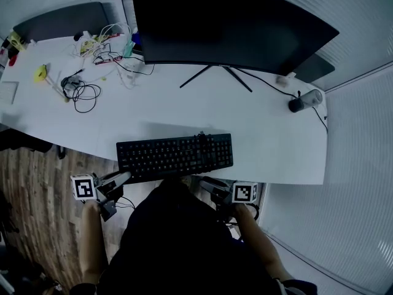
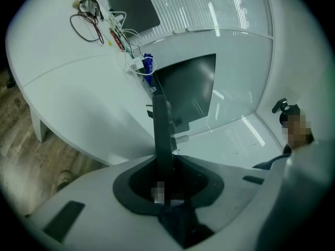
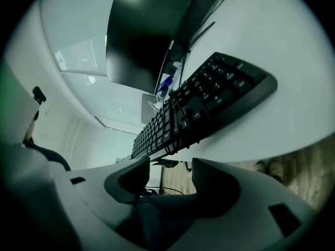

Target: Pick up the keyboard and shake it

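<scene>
One keyboard [image 1: 175,155] edge in left claw [image 2: 163,166]

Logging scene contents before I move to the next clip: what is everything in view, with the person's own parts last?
Desk: one, white, across the middle of the head view.
Keyboard: one, black, at the desk's front edge.
Monitor: one, black, curved, at the back of the desk.
Cables: a tangle, black and white, back left of the desk.
Yellow bits: two, small, far left of the desk.
Small camera: one, dark, at the desk's right end.
Floor: brown, wood-look, lower left.
Left gripper: one, pale, jaws closed on the keyboard's left end.
Right gripper: one, pale, jaws apart and empty, just before the desk's front edge.
</scene>
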The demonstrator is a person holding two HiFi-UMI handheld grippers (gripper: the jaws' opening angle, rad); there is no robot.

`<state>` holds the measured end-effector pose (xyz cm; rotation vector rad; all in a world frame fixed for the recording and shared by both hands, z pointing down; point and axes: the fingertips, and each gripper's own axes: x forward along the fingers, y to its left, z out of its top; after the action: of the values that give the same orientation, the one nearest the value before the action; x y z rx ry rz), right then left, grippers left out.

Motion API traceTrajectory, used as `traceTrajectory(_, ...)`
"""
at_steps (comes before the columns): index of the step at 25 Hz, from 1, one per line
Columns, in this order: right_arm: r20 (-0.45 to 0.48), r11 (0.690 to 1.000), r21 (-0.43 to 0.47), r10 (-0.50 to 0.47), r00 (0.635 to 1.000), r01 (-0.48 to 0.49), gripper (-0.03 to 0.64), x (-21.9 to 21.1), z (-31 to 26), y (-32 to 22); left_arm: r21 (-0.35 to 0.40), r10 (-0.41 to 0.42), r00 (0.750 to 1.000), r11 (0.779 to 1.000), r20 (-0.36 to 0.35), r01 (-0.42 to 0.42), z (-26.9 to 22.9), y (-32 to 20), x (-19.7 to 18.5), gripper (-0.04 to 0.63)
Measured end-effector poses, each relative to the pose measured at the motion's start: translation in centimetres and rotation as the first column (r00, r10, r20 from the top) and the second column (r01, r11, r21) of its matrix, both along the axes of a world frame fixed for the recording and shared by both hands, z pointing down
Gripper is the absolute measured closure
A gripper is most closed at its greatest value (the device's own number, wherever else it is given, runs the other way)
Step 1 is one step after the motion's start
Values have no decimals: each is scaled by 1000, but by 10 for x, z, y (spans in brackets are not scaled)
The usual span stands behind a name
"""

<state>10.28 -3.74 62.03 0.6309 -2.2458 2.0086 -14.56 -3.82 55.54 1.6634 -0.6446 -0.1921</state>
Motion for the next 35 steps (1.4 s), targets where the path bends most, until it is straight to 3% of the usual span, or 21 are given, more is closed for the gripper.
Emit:
traceTrajectory(4,174,993,-86,92,981,-78,373,-19,3,-4,-2,16,1000,1000,-8,-16,-6,3,5,492)
traceTrajectory(6,242,974,-145,207,948,-175,373,-15,7,-10,2,33,999,999,1,-33,-6,5,5,494)
traceTrajectory(11,301,837,-229,546,782,-497,374,26,19,-36,-7,69,998,998,10,-69,1,10,0,494)
traceTrajectory(17,291,720,-281,694,659,-634,377,47,26,-40,-25,99,995,995,-30,-100,10,6,2,494)
traceTrajectory(20,257,651,-304,759,598,-696,457,54,31,-41,-31,107,993,994,-48,-109,15,4,4,492)
traceTrajectory(22,245,644,-266,765,596,-717,471,56,27,-42,-27,102,993,994,-66,-104,17,2,4,492)
traceTrajectory(28,259,674,-106,729,634,-732,495,63,-2,-50,28,86,988,996,-127,-83,17,-4,8,491)
traceTrajectory(35,340,652,28,706,621,-757,497,86,-48,-67,172,117,984,981,-133,-93,-2,-18,25,491)
